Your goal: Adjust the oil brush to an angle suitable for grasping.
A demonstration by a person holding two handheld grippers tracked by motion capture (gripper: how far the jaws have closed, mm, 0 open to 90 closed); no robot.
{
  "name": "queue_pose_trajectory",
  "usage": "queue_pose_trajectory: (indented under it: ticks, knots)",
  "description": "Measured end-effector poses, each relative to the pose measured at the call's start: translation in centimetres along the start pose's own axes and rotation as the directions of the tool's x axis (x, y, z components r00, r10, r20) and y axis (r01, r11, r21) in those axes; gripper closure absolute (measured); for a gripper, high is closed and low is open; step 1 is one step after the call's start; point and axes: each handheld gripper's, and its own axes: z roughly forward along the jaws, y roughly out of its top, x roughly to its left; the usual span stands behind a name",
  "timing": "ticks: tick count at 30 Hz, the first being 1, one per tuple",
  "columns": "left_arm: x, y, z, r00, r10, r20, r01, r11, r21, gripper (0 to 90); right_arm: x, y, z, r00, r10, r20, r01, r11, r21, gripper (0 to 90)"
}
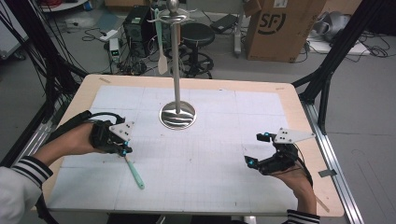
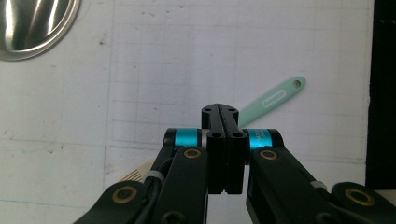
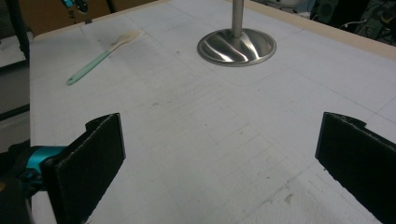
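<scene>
One spatula point(image 1: 134, 173) flat | stand point(image 1: 177, 115) behind | left gripper point(image 1: 125, 150) above

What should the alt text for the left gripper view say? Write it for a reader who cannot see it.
The left gripper, its two black jaws shut together with nothing between them, points down at a white gridded mat. A mint-green spatula lies on the mat, passing behind the jaws. The shiny round base of a metal stand sits at the top left.

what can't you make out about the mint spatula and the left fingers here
- Mint green spatula with pale head: in the high view its head end is hidden under the left gripper.
- Left gripper view: the shut fingers cover the spatula's neck; whether they pinch it or hang above it is unclear.
- Steel stand: its hooks are too small.
</scene>
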Motion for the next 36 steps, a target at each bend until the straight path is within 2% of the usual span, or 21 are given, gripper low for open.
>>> queue_pose_trajectory:
  ticks: [3, 7, 15, 19, 26, 29, 36]
  knots:
    - [-0.6, 0.1, 0.6, 0.9994, 0.025, 0.024, -0.026, 0.9994, 0.023, 89.8, 0.0, 0.0, 0.0, 1.0000, -0.005, 0.000, 0.005, 1.000, -0.002, 0.1]
    - [-1.2, 0.0, 1.4, 0.9984, 0.046, 0.034, -0.047, 0.9979, 0.044, 89.8, 0.0, 0.0, 0.0, 1.0000, -0.006, 0.000, 0.006, 1.000, 0.004, 0.1]
    - [-2.5, -0.5, 3.0, 0.9962, 0.067, 0.056, -0.069, 0.9964, 0.049, 89.8, -0.1, 0.0, 0.0, 1.0000, -0.008, 0.001, 0.008, 1.000, 0.003, 0.1]
    - [-3.3, -0.5, 3.6, 0.9935, 0.080, 0.081, -0.082, 0.9963, 0.025, 89.8, 0.0, 0.0, 0.2, 1.0000, -0.007, 0.003, 0.007, 1.000, 0.006, 0.1]
    - [-4.3, -0.2, 4.7, 0.9869, 0.127, 0.099, -0.134, 0.9889, 0.064, 89.8, 0.0, 0.0, 0.3, 0.9999, -0.010, 0.002, 0.010, 1.000, 0.009, 0.1]
    - [-4.5, 0.1, 5.3, 0.9846, 0.134, 0.112, -0.144, 0.9863, 0.082, 89.8, 0.0, 0.0, 0.4, 0.9999, -0.014, 0.000, 0.014, 1.000, 0.007, 0.1]
    - [-4.7, 0.3, 6.1, 0.9850, 0.116, 0.127, -0.126, 0.9899, 0.066, 89.8, 0.0, 0.0, 0.2, 1.0000, -0.007, -0.001, 0.007, 1.000, 0.007, 0.1]
